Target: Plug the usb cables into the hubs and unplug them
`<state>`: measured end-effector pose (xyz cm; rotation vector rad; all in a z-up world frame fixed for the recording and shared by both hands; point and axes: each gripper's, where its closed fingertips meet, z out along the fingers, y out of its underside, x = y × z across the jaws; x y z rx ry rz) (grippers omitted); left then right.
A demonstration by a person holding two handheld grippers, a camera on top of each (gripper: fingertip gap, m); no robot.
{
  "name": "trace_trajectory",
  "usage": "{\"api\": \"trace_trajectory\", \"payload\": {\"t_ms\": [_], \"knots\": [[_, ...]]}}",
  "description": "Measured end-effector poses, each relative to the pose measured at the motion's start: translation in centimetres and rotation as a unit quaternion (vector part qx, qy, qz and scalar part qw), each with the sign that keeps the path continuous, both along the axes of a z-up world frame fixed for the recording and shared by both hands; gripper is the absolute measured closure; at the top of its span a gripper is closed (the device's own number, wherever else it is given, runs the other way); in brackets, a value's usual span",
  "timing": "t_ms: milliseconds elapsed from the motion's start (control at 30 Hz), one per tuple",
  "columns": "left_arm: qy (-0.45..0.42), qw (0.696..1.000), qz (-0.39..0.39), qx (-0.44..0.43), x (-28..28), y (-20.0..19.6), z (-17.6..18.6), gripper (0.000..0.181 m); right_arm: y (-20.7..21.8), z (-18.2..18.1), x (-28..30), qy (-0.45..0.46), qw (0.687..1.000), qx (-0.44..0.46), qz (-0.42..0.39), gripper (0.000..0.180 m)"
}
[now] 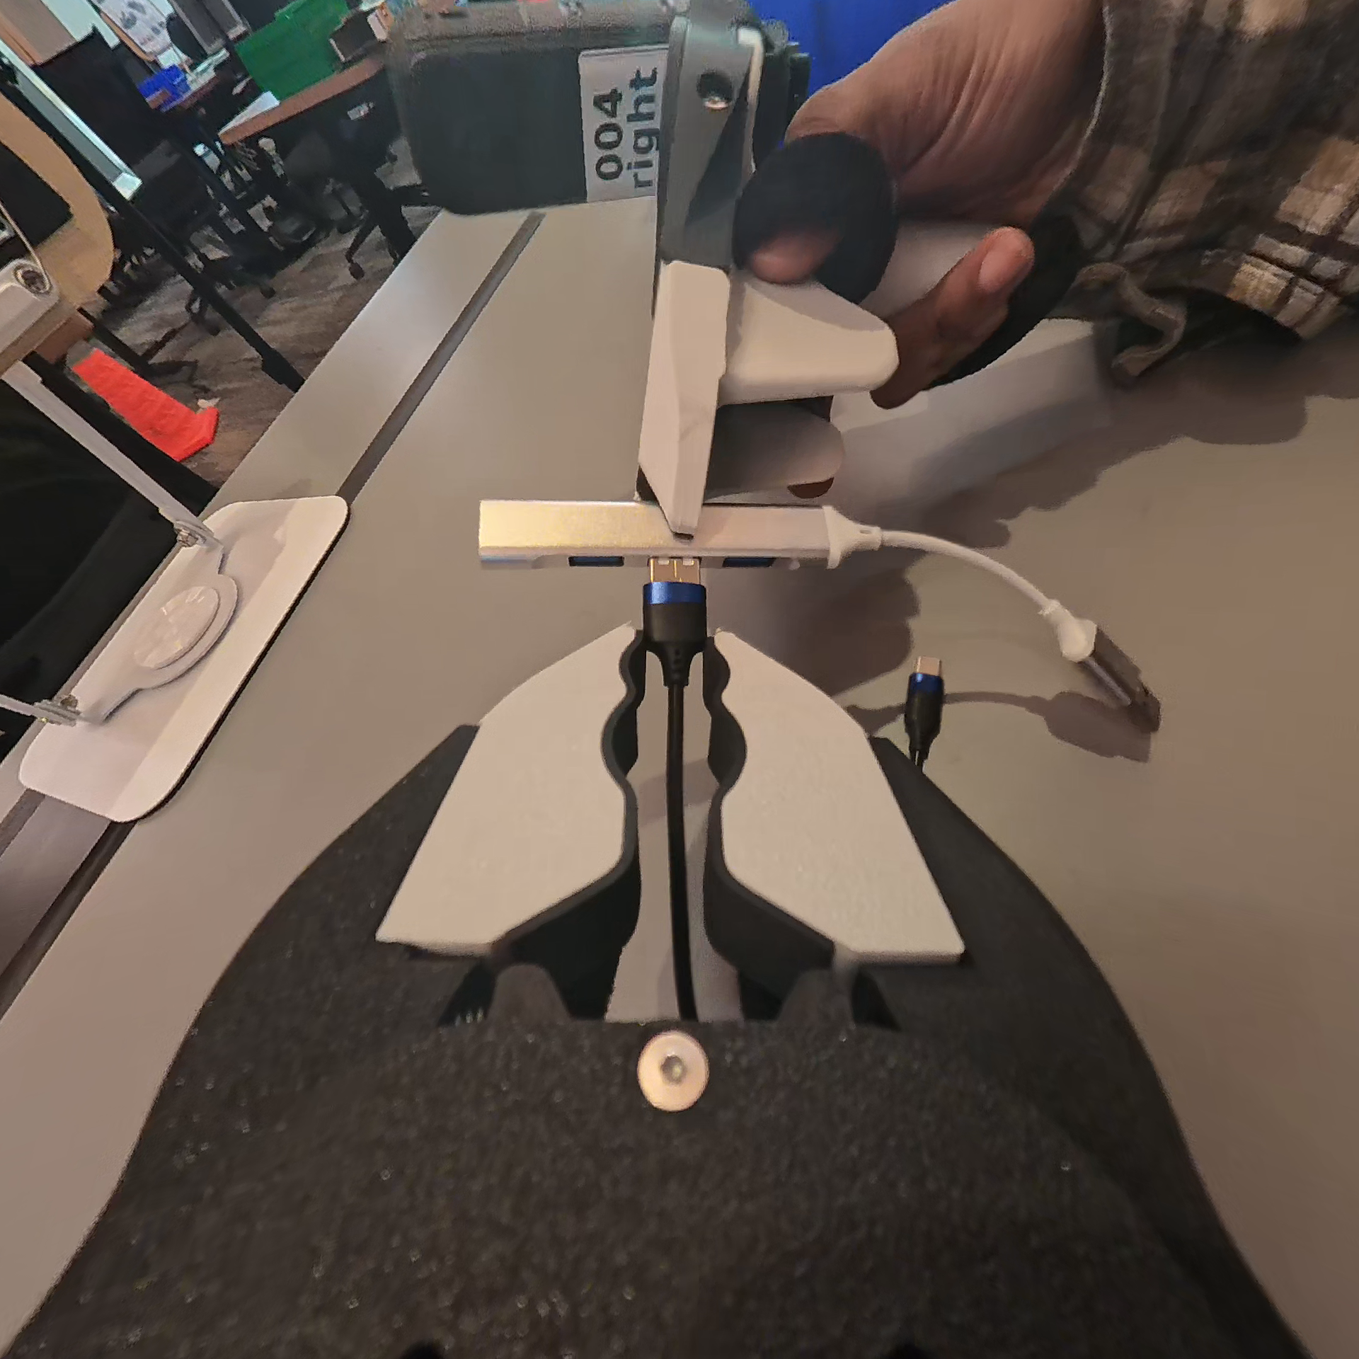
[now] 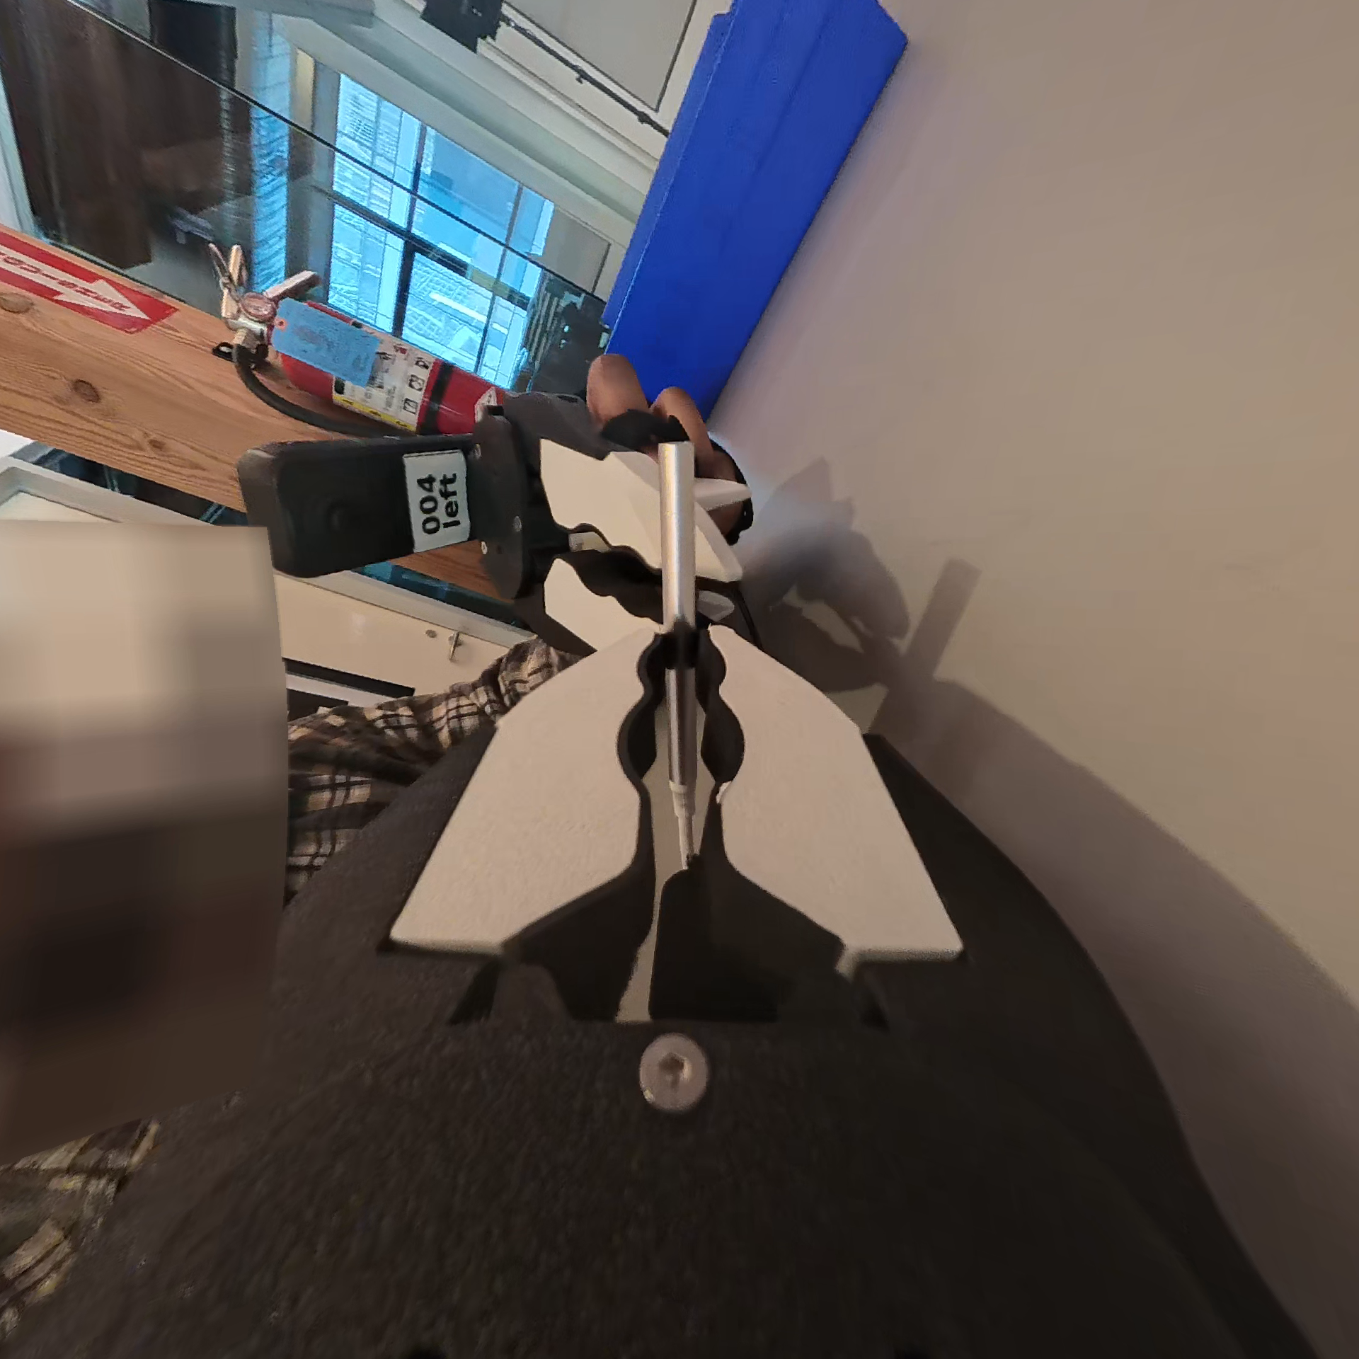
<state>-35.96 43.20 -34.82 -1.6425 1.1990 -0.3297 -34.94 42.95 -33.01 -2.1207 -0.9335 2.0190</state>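
Two jaws, plug [image 1: 671, 588] and hub [image 1: 581, 526] clamped.

The hub [image 1: 588, 531] is a slim silver bar lying crosswise, lifted off the table, its blue ports facing near. Its short white lead [image 1: 978, 570] droops right. The black cable [image 1: 675, 809] has a blue-collared plug [image 1: 673, 588] partly seated in the middle port. The cable's other end [image 1: 924, 695] lies right.

Silver hub [image 1: 581, 523]; black cable [image 1: 675, 809], blue collar; white claw fingers [image 1: 529, 794]; plaid sleeve [image 1: 1213, 184].
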Motion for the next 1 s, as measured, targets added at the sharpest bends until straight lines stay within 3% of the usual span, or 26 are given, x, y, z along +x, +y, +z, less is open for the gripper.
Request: {"api": "trace_trajectory", "payload": {"t_ms": [500, 1000], "knots": [[-0.008, 1.000, 0.019, 0.009, 0.0, 0.5, 0.1, 0.168, 0.2, 0.0, -0.2, 0.001, 1.000, 0.002, -0.005, 0.172], [0.067, 0.996, -0.049, 0.023, 0.4, -0.9, -0.7, 0.168, -1.4, -0.8, 0.0, -0.031, 0.998, 0.020, 0.045, 0.173]]}}
